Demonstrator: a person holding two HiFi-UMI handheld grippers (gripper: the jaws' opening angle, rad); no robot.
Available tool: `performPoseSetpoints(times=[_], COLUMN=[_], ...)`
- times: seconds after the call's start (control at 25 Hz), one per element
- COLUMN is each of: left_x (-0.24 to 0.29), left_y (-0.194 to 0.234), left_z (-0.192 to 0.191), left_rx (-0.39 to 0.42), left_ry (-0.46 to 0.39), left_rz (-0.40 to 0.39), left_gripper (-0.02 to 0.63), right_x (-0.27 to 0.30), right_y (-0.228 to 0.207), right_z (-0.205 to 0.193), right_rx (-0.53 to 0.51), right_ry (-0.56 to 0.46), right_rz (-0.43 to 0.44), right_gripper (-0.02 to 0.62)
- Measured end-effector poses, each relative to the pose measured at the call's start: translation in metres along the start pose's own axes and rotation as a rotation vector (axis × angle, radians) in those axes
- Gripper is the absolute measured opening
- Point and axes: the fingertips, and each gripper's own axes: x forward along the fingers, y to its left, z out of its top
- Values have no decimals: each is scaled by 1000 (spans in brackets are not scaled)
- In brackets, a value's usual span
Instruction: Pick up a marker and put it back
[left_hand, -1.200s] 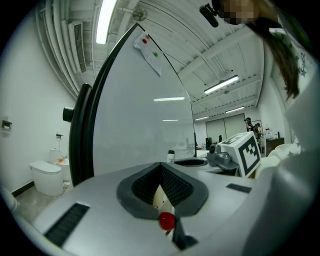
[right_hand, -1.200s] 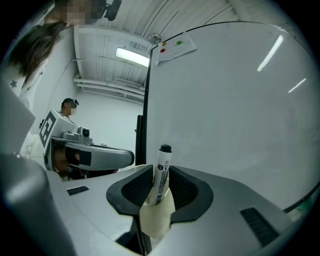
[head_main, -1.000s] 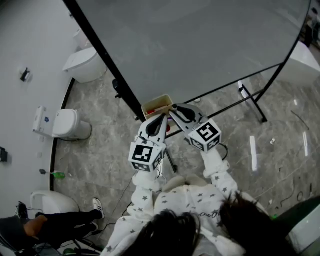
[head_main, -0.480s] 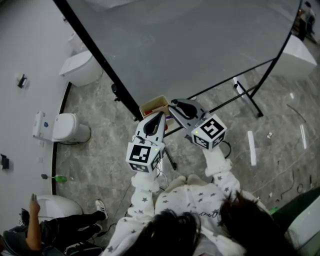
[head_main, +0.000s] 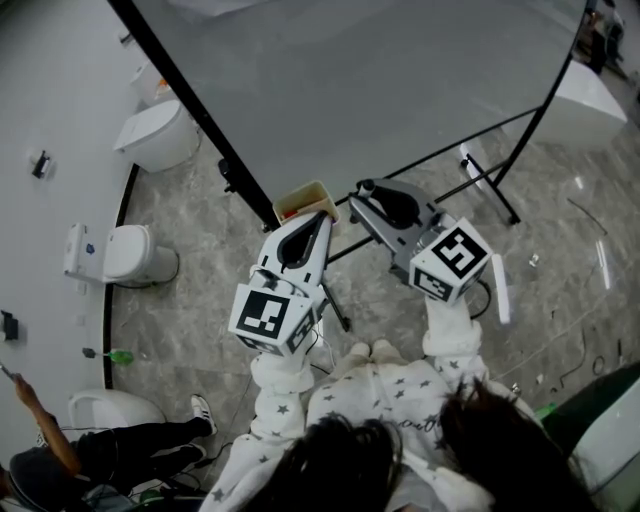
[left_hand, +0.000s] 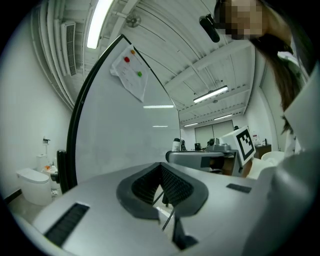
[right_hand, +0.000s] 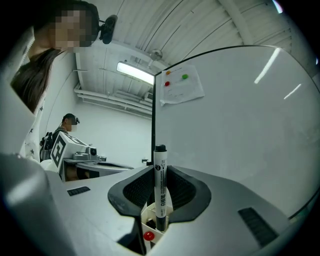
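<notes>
white-barrelled marker (right_hand: 160, 192), black cap uppermost, clamped upright between the pads of the right gripper (head_main: 364, 189); jaws clenched on the barrel. print along the barrel too small to read. lower end seen against a pale compartmented tray (right_hand: 147, 216) showing through the gap beneath the jaws; cannot tell from there whether clear of it or touching. small red round item (right_hand: 149, 236) in one compartment, kind unclear. from the head view, marker reduced to a dark dot at the gripper tip, right of the tray and apart from it.

left gripper (left_hand: 161, 171): jaws pressed together at the tips, nothing between them. thin dark stand legs glimpsed through the slot below.

both grippers side by side near the lower edge of the whiteboard (head_main: 380, 80), not touching each other.

whiteboard: black-framed, upper part cut off by the edge of the head view. sheet of paper (right_hand: 182, 85) high on it, held by one red and one green dot, writing illegible.

star-print sleeves (head_main: 448, 338) and dark hair of the person holding the grippers at the bottom edge, body mostly cropped.

second person (head_main: 70, 465) at bottom left, dark clothes, largely out of frame.

white rounded units (head_main: 160, 130) along the wall, kind hard to tell.

small green object (head_main: 117, 354) on the marbled floor, too small to identify.
</notes>
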Motion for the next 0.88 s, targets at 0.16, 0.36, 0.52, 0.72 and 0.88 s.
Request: performPoseSetpoints(times=[0.16,0.36,0.52,0.72,0.88], left_x=[-2,2,3,2,1], left_y=[-11,-16,-17,-15,-11], left_z=[14,10,14,13,10], left_rx=[8,35,-3,-1,-13], left_ry=[4,31,-15,-3,-1], left_rz=[-17,-30,-31,-17,-8], left_gripper=[2,2,2,2,2], right_x=[-9,-13,-14,-11,-8], right_y=[7,7,7,8,9], right_z=[11,14,15,15,13], right_rx=[-10,-12,-15,-10,-8], right_ry=[-11,-17,-18,-20,-17], right_rz=[2,2,7,23,30], right_gripper=[83,83,83,83,83])
